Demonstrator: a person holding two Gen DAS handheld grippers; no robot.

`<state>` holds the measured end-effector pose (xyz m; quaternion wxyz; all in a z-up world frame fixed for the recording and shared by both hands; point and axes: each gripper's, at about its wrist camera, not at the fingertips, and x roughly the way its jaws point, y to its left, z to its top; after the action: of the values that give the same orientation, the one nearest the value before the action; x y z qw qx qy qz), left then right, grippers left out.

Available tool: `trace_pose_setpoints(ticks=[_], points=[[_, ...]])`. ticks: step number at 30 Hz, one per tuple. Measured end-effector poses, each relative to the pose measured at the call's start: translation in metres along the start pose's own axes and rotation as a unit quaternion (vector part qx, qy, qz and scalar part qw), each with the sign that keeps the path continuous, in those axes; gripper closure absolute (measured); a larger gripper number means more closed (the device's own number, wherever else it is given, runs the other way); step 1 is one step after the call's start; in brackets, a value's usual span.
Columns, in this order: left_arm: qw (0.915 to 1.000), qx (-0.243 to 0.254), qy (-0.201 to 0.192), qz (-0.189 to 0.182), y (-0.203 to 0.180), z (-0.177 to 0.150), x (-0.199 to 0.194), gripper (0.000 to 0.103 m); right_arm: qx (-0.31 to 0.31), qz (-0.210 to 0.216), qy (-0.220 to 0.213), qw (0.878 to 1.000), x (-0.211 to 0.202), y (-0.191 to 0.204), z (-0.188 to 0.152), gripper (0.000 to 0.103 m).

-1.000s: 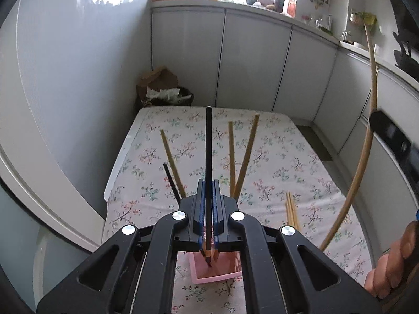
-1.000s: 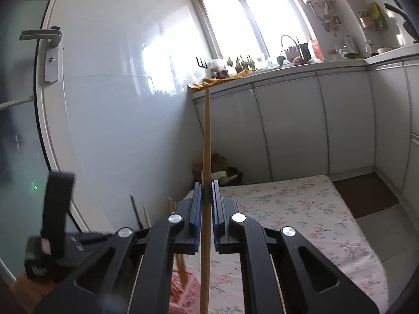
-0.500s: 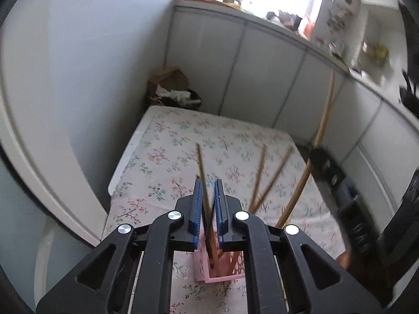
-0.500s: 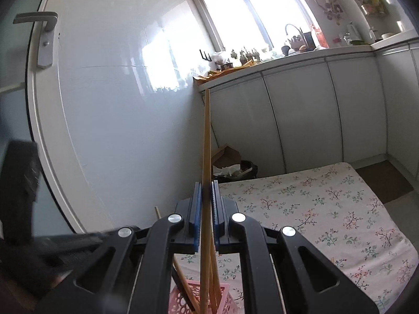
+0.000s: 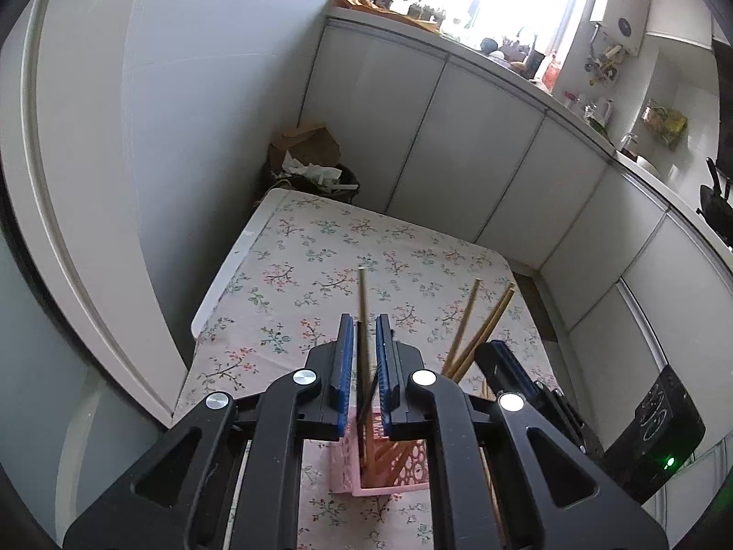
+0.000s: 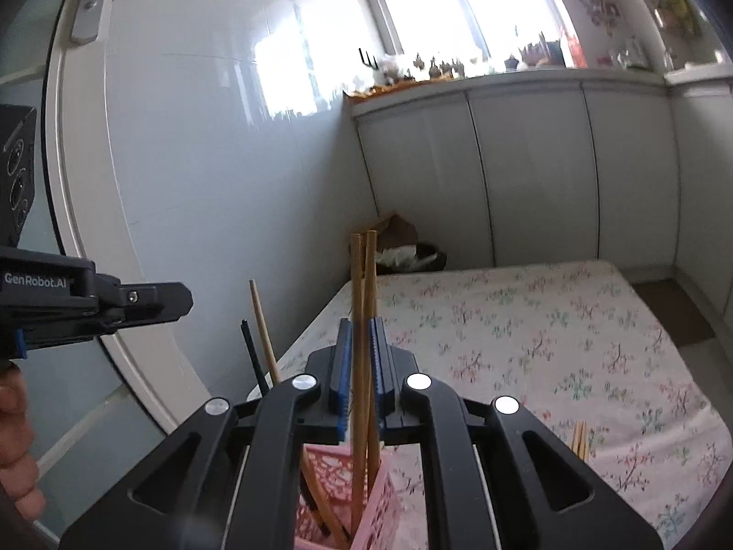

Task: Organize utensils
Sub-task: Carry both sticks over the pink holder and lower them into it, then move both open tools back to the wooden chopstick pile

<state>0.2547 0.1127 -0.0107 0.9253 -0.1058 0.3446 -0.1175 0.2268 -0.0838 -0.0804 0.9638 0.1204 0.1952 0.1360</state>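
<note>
While chopsticks stand in pink basket, right tongs opening, left tongs released.

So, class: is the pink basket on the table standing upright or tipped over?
Upright. The pink basket rests base-down on the floral tablecloth with its open top upward, and several chopsticks stand in it, leaning out above its rim.

i see a floral tablecloth at centre frame, white cabinets behind it, a bright window at the top, a glossy white wall on the left, and a bin in the corner.
</note>
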Motion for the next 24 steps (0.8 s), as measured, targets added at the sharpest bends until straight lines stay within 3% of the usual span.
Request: trace_pose_setpoints(ticks=[7, 12, 15, 16, 19, 21, 24], points=[[0.9986, 0.043, 0.001, -0.031, -0.029, -0.004, -0.006, 0.093, 0.032, -0.011, 0.011, 0.999, -0.042, -0.033, 0.045, 0.070], [0.9937, 0.094, 0.018, -0.059, -0.072, -0.020, -0.006, 0.093, 0.070, -0.050, 0.098, 0.991, -0.067, -0.082, 0.062, 0.070], [0.9884, 0.128, 0.049, -0.065, -0.104, -0.039, 0.006, 0.085, 0.091, -0.067, 0.163, 0.980, -0.069, -0.112, 0.050, 0.068], [0.9863, 0.138, 0.062, -0.065, -0.114, -0.047, 0.012, 0.083, 0.103, -0.074, 0.179, 0.976, -0.069, -0.122, 0.041, 0.060], [0.9769, 0.171, 0.111, -0.065, -0.141, -0.071, 0.033, 0.083, 0.162, -0.106, 0.266, 0.945, -0.058, -0.158, 0.004, 0.059], [0.9705, 0.181, 0.149, -0.055, -0.152, -0.088, 0.054, 0.083, 0.180, -0.096, 0.291, 0.935, -0.055, -0.168, -0.007, 0.059], [0.9638, 0.173, 0.198, -0.046, -0.157, -0.103, 0.083, 0.083, 0.184, -0.113, 0.306, 0.927, -0.056, -0.177, -0.015, 0.059]])
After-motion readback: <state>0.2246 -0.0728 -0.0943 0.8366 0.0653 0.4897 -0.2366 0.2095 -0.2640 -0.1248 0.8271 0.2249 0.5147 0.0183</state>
